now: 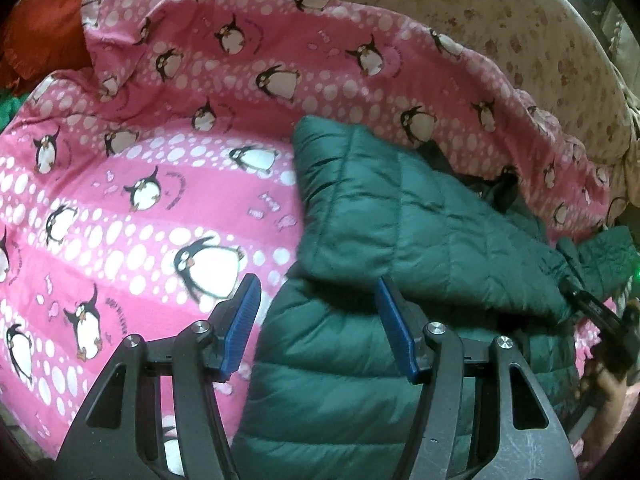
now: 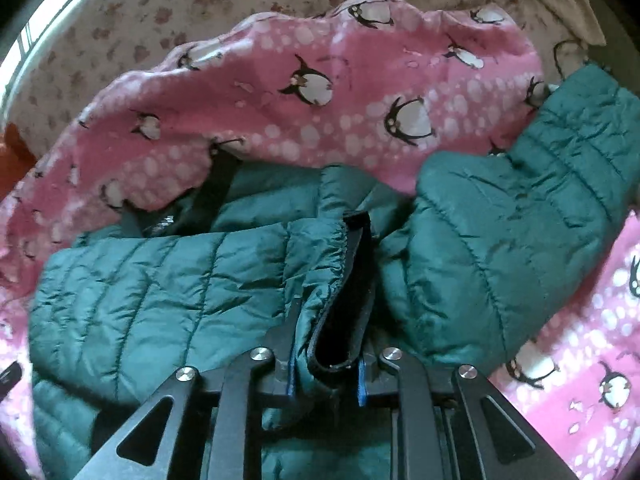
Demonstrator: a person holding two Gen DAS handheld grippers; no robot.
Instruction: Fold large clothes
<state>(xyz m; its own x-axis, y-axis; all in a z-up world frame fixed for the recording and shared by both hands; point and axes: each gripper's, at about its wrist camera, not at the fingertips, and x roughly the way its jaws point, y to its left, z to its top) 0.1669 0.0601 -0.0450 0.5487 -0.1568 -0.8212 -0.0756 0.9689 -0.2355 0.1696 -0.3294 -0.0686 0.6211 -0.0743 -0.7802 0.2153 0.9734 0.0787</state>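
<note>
A dark green quilted puffer jacket (image 1: 400,216) lies on a pink penguin-print blanket (image 1: 140,184). One sleeve is folded across its body. My left gripper (image 1: 316,304) is open and empty, hovering over the jacket's left edge, with blue pads (image 1: 244,320). My right gripper (image 2: 326,340) is shut on the jacket's black-trimmed front edge (image 2: 352,280) and holds it up over the jacket (image 2: 160,292). The other sleeve (image 2: 520,232) lies to the right. The right gripper also shows at the right edge of the left wrist view (image 1: 600,316).
The blanket (image 2: 320,120) is bunched up in a ridge behind the jacket. A beige flower-print sheet (image 1: 500,20) covers the bed beyond it. An orange-red cloth (image 1: 44,28) lies at the far left corner.
</note>
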